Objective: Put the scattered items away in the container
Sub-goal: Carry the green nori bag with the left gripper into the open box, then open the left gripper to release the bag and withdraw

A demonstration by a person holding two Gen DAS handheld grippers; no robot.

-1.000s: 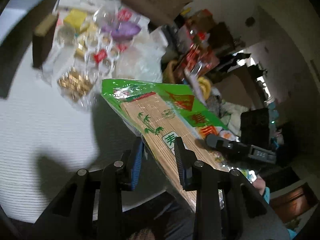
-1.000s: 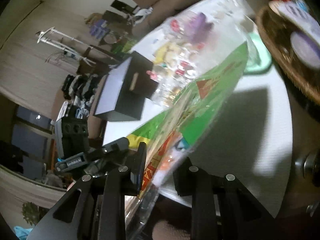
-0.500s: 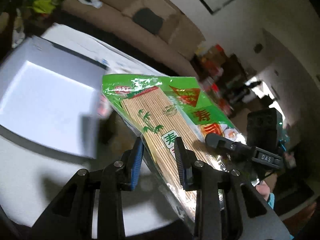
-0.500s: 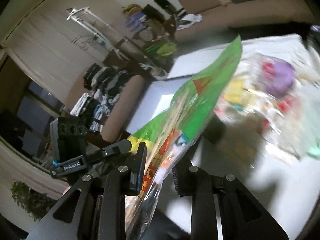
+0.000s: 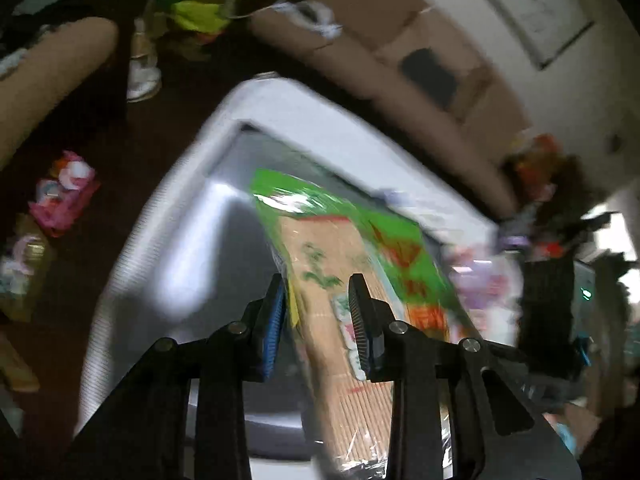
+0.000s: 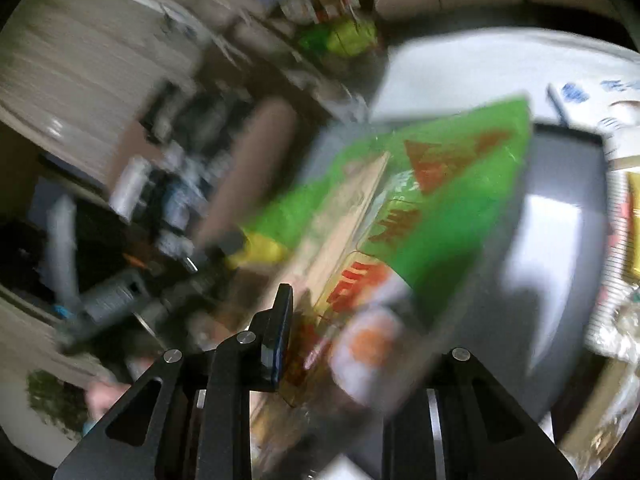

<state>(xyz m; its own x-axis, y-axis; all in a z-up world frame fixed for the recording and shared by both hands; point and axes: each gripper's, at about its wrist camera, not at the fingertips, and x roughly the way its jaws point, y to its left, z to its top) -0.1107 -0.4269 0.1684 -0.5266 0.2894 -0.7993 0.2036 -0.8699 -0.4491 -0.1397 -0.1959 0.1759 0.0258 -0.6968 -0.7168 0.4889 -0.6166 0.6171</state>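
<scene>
A flat green plastic pack holding a bamboo mat [image 5: 340,280] is held by both grippers. My left gripper [image 5: 318,320] is shut on its near end. My right gripper [image 6: 340,332] grips the other end of the pack [image 6: 400,216]; its right finger is hidden behind the pack. The pack hangs over the open dark box [image 5: 188,240] with pale grey inside, which stands on the white table [image 5: 300,100]. The box also shows in the right wrist view [image 6: 560,220]. Both views are blurred by motion.
Clear bags of small snacks [image 5: 480,280] lie on the table right of the box, also seen in the right wrist view [image 6: 624,320]. A brown sofa [image 5: 400,52] stands behind the table. Pink packets [image 5: 64,192] and clutter lie on the floor to the left.
Both grippers have swung the pack leftward, away from the snack bags, and it is now over the open box. The grip on the pack has not changed.
</scene>
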